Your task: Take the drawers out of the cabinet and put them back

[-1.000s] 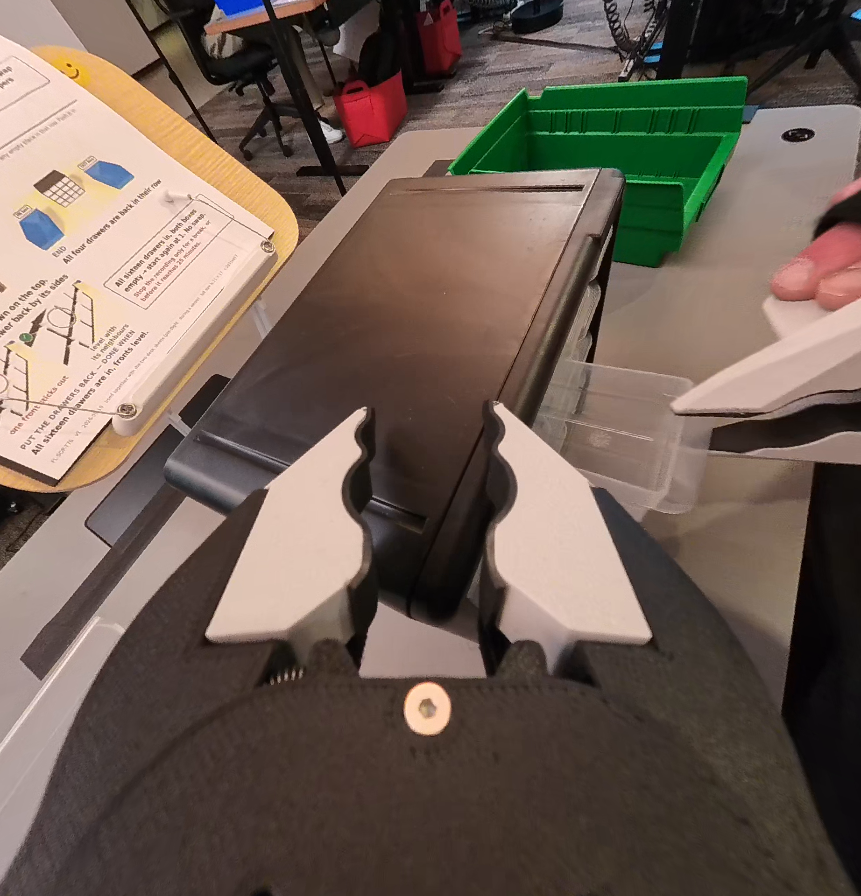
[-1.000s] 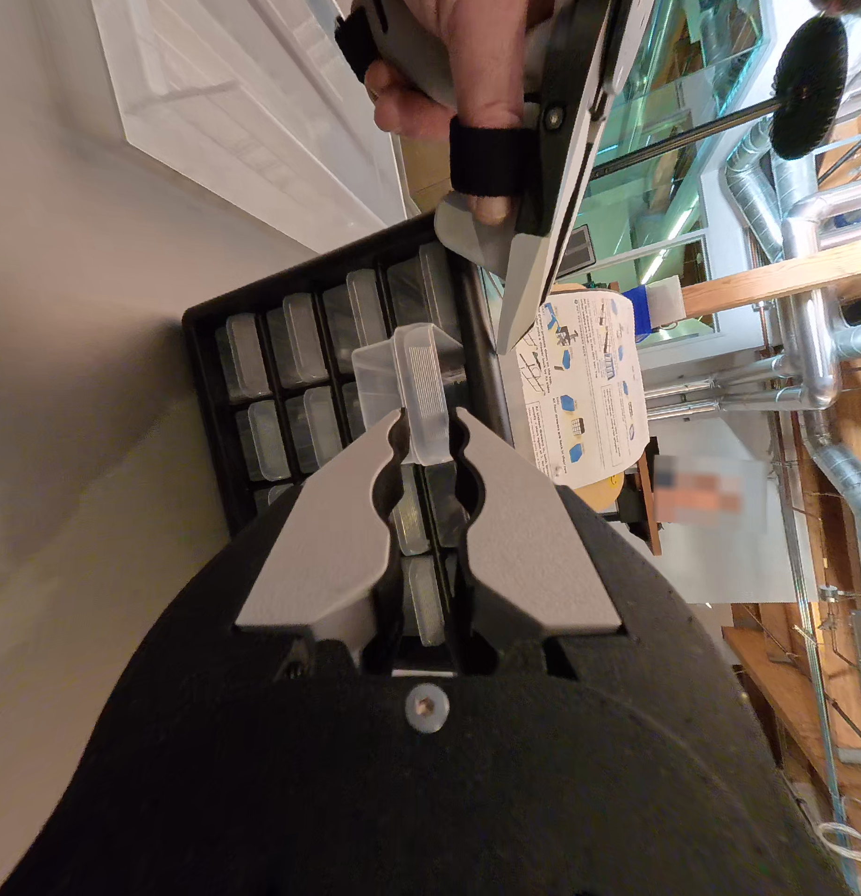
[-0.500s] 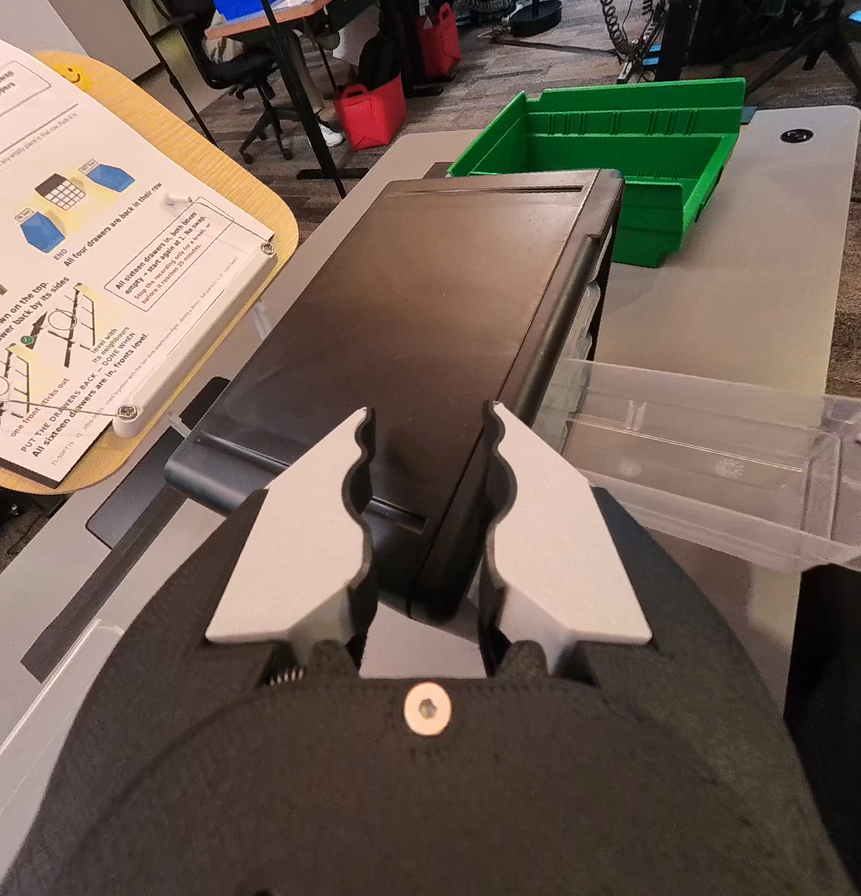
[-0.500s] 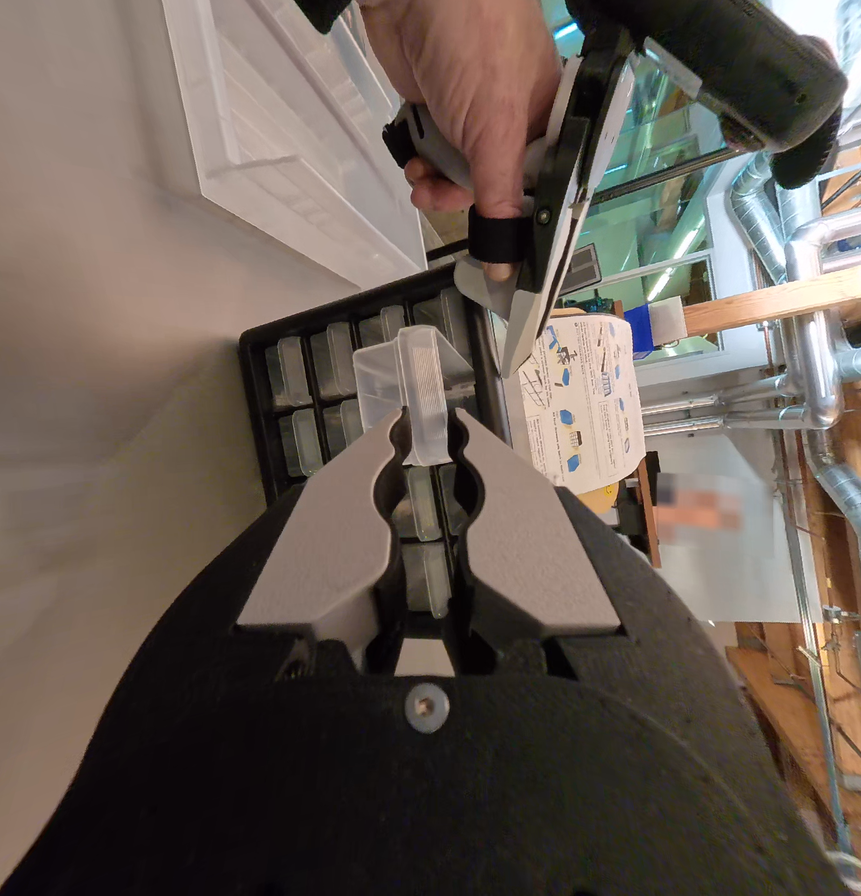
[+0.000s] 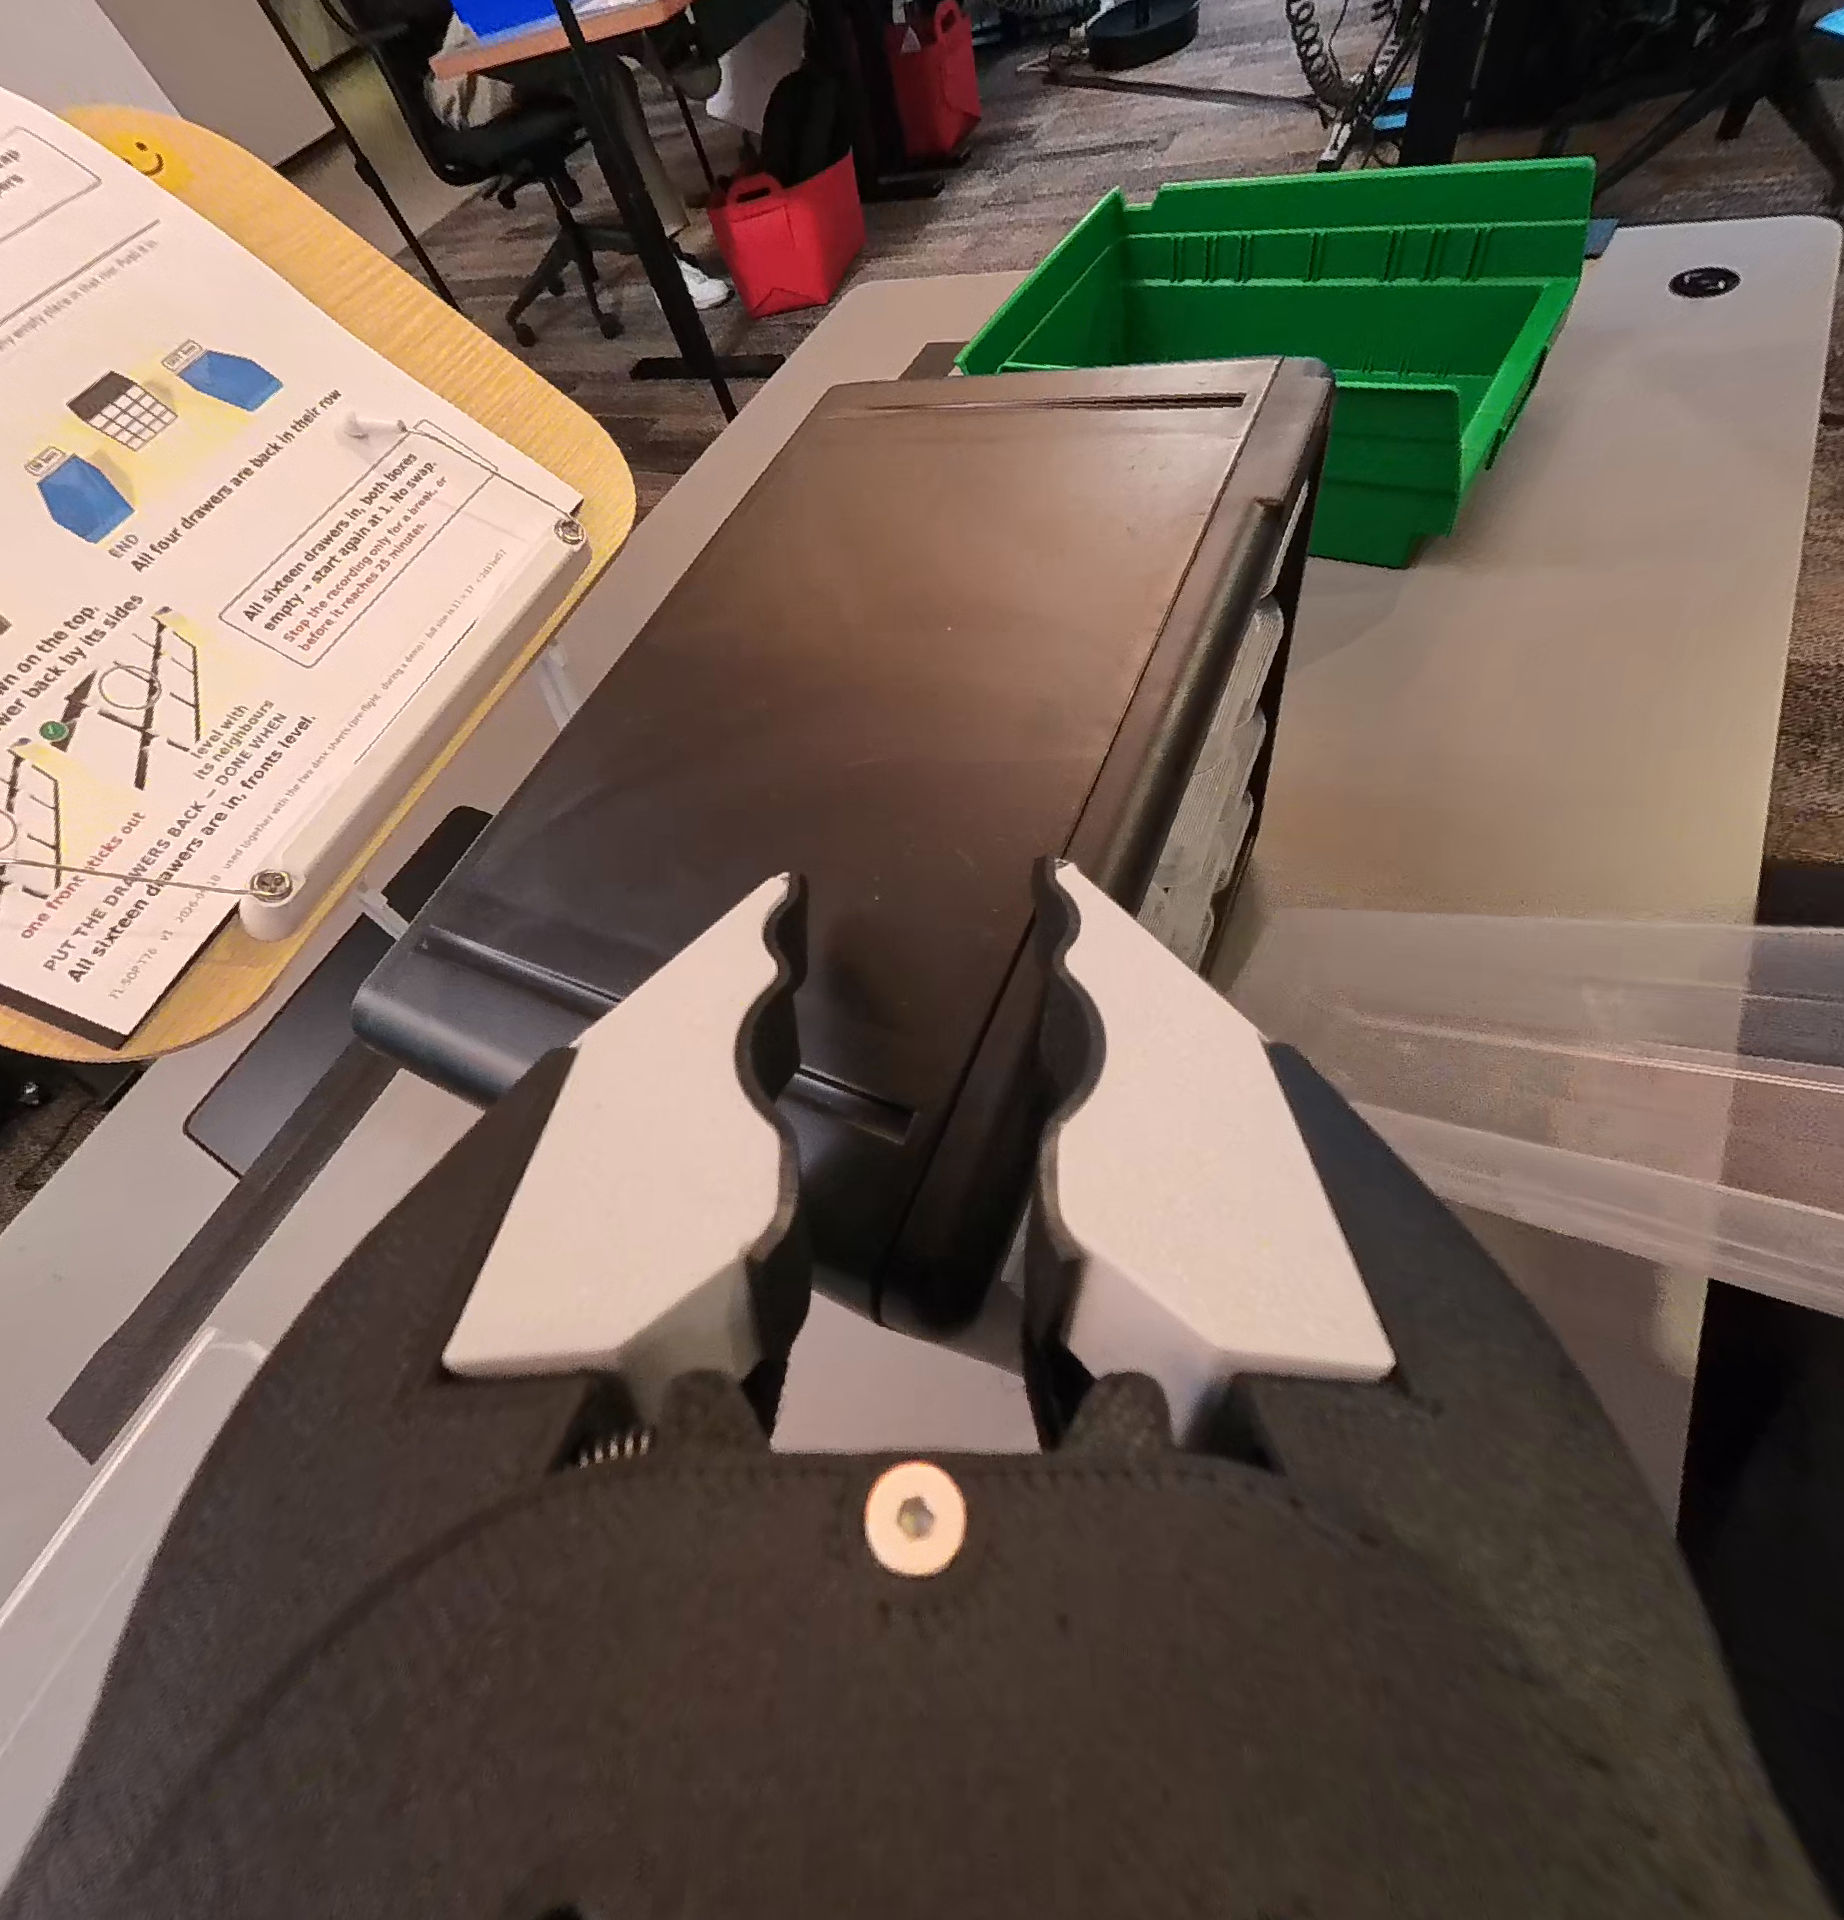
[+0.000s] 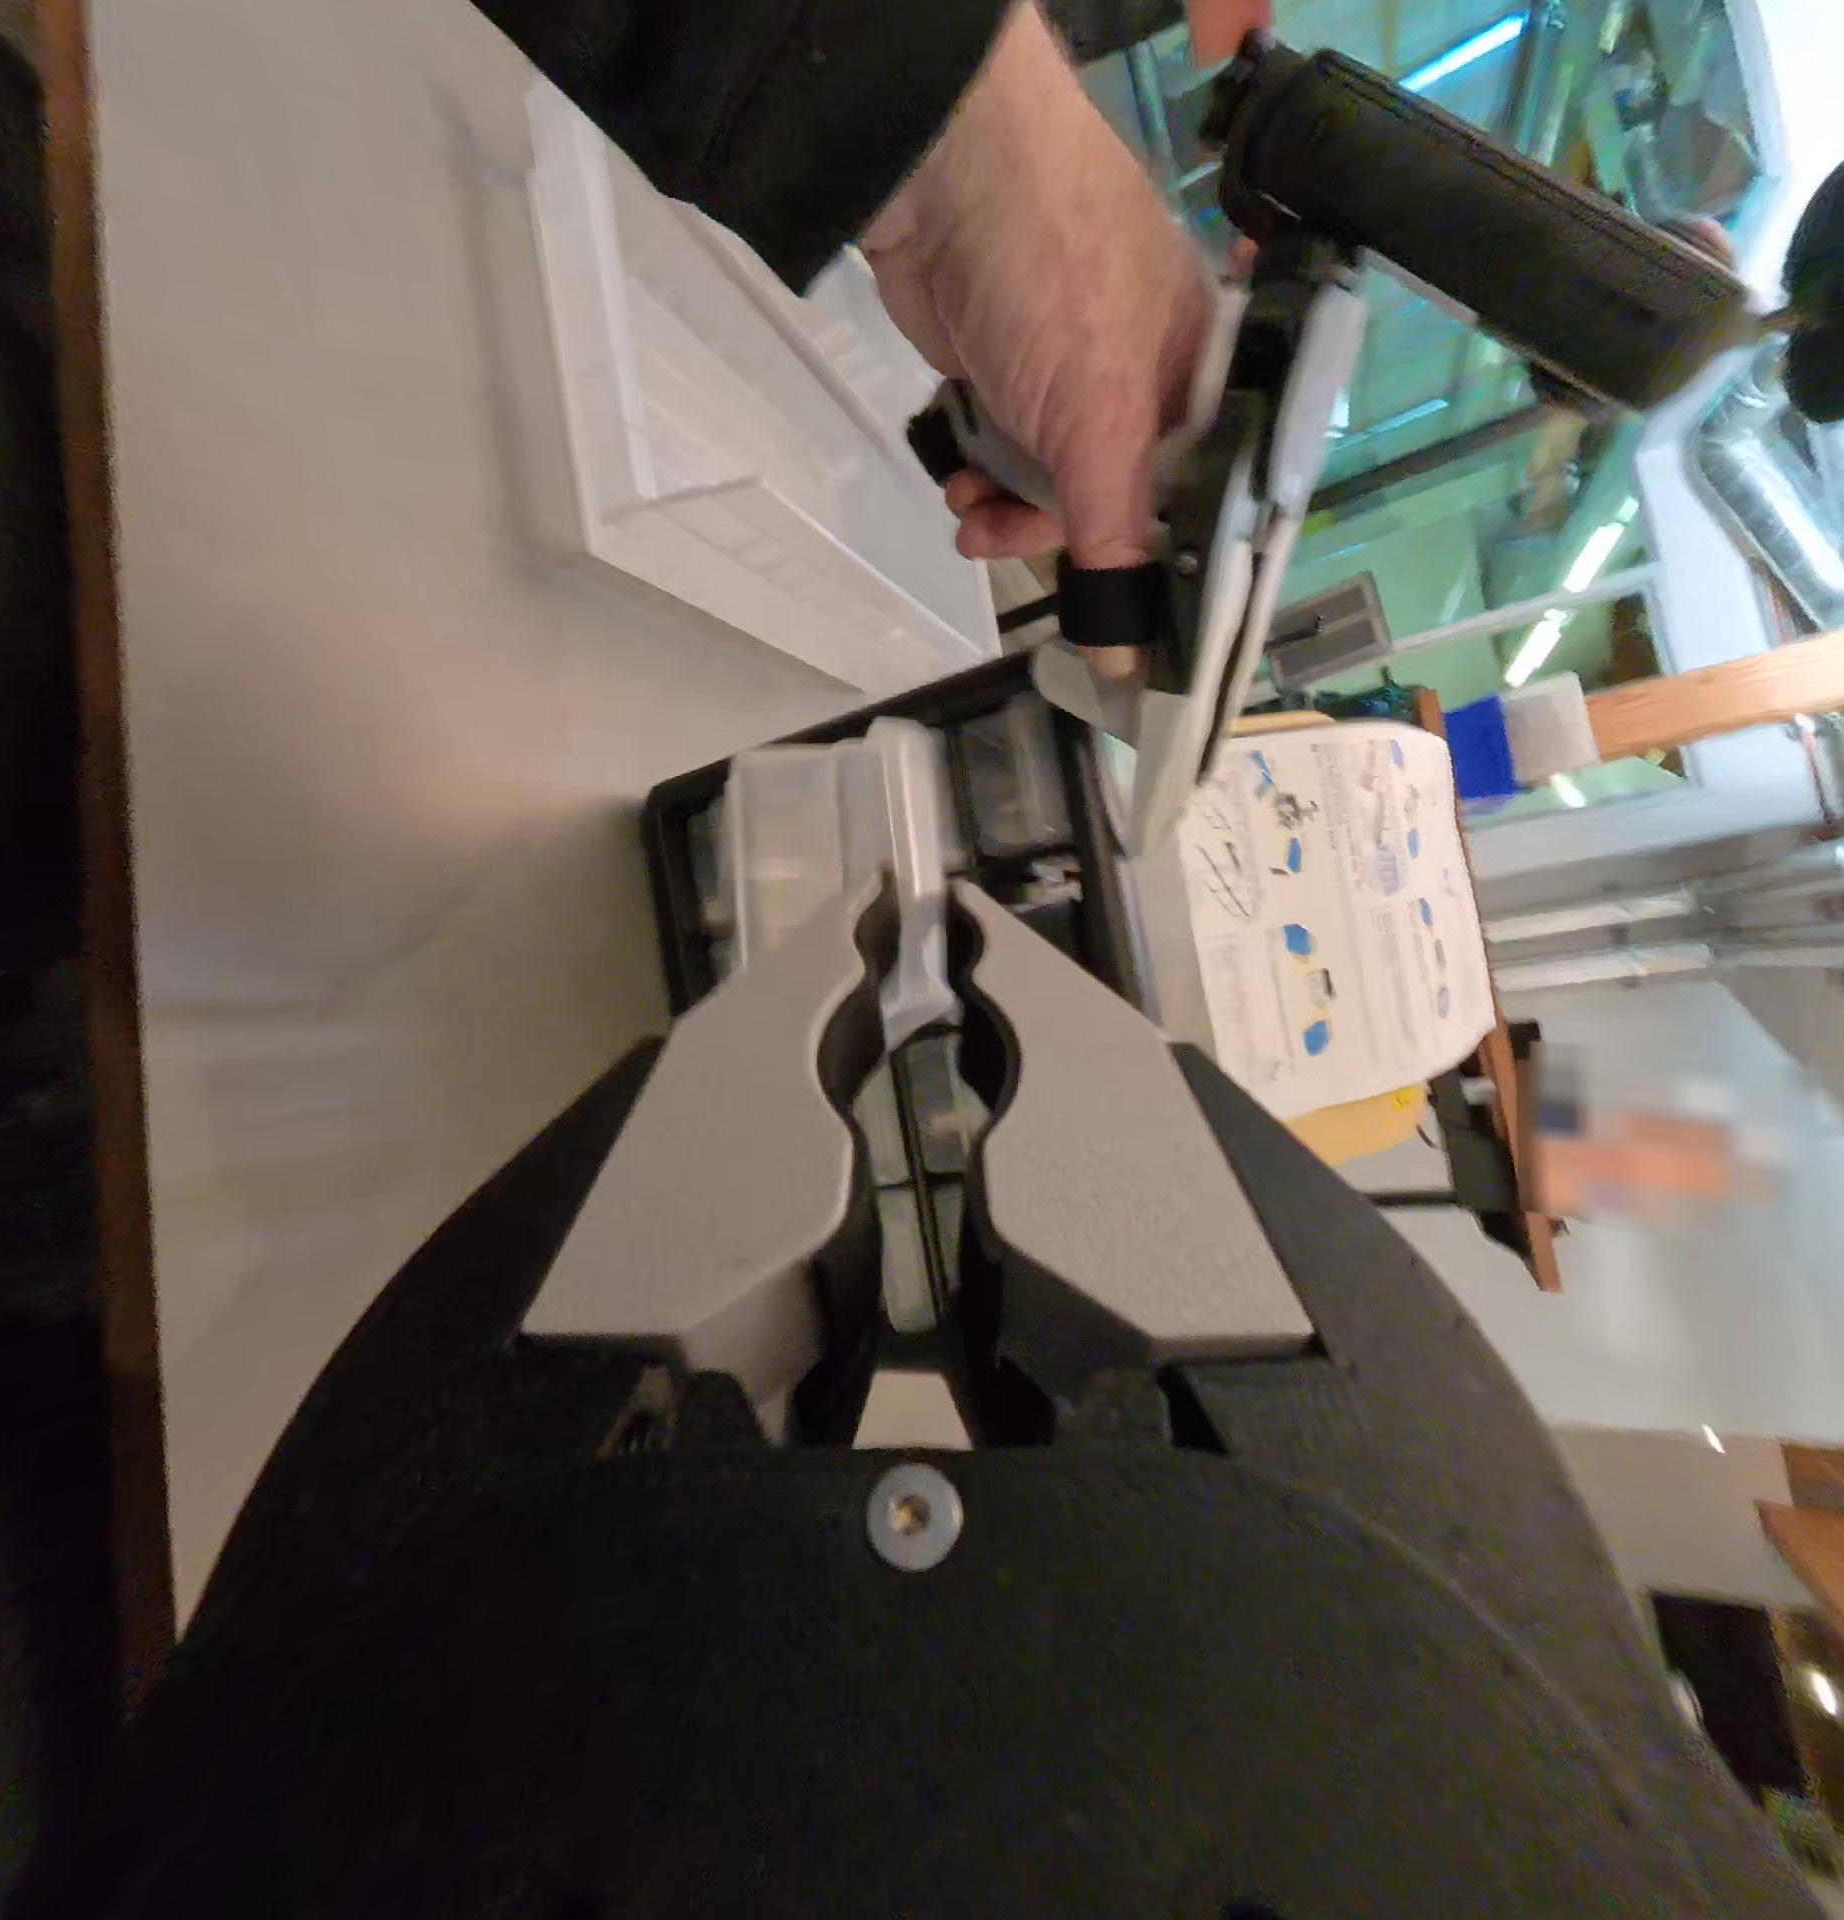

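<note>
Grey table [image 5: 1520,727] w/ black cabinet [image 5: 897,675] on it, green bin [image 5: 1313,312] just behind, instruction sheet [image 5: 170,520] on a stand to the side. Left gripper [image 5: 916,883]: jaws spread either side of the cabinet's near top corner, holding nothing. Right gripper [image 6: 913,914]: jaws pinching the front tab of a clear drawer [image 6: 793,831], which is out in front of the cabinet face; drawer blurred in left wrist view. White tray [image 6: 689,468] lies on table nearby.
</note>
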`<action>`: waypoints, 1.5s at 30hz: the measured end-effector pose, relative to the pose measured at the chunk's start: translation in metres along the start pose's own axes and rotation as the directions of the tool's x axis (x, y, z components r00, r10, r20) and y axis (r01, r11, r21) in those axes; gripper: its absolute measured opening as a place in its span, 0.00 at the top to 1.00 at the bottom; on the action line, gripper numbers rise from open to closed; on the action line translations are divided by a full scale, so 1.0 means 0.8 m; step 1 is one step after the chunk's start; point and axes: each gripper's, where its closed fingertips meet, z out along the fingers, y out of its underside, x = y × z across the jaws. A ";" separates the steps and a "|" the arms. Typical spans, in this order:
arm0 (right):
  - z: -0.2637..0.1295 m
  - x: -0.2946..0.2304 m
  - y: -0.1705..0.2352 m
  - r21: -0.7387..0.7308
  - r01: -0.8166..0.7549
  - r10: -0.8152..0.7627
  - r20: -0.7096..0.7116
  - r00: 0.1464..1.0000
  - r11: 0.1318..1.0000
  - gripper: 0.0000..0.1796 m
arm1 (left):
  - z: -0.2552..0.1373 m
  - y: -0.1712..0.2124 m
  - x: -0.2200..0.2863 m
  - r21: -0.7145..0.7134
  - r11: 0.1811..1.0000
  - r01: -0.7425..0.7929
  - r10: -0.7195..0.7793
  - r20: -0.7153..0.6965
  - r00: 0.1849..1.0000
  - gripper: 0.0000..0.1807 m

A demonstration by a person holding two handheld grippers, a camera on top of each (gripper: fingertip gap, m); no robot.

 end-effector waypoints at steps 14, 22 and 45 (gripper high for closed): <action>-0.023 0.027 0.175 -0.269 -0.116 0.111 -0.033 0.993 0.956 1.00 | 0.000 0.000 0.000 -0.008 1.000 0.006 -0.006 -0.003 1.000 0.76; -0.039 -0.010 0.228 -0.315 0.003 -0.015 -0.036 0.999 0.949 1.00 | 0.000 0.001 0.000 -0.002 1.000 -0.003 0.003 -0.008 1.000 0.77; -0.044 -0.124 0.267 -0.677 -0.669 0.933 0.077 0.352 0.308 0.45 | -0.001 0.001 0.001 -0.004 1.000 -0.009 0.009 -0.013 1.000 0.77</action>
